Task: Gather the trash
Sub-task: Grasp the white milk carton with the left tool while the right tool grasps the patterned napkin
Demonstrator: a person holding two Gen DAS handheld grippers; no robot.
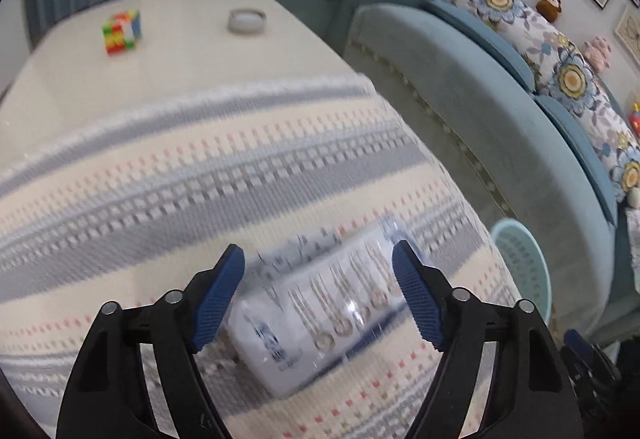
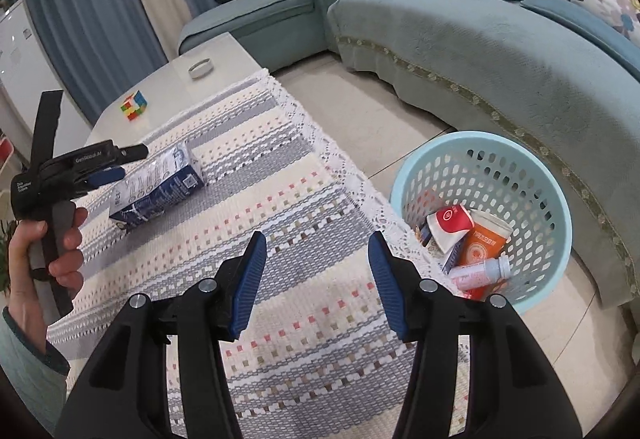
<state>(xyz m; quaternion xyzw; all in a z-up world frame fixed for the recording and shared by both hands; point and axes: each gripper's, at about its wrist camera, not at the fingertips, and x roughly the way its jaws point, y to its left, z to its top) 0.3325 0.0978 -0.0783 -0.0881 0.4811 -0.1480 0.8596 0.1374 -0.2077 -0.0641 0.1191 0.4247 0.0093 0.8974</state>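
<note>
Your left gripper (image 1: pixel 318 293): jaws wide, straddling blue-white printed carton (image 1: pixel 316 311) on striped woven tablecloth (image 1: pixel 200 167), pads clear. Your right gripper (image 2: pixel 316 283): jaws parted, empty, beside pale-blue perforated plastic basket (image 2: pixel 532 175).

Blue-and-white carton (image 2: pixel 160 187) lying on its side on the woven cloth, printed face up, at 10 o'clock in the right wrist view, pale blue perforated basket (image 2: pixel 486 155) on the floor at 3 o'clock, upright, holding orange cup (image 2: pixel 486 243), red-and-white wrapper (image 2: pixel 450 221), pink bottle (image 2: pixel 482 273)
</note>
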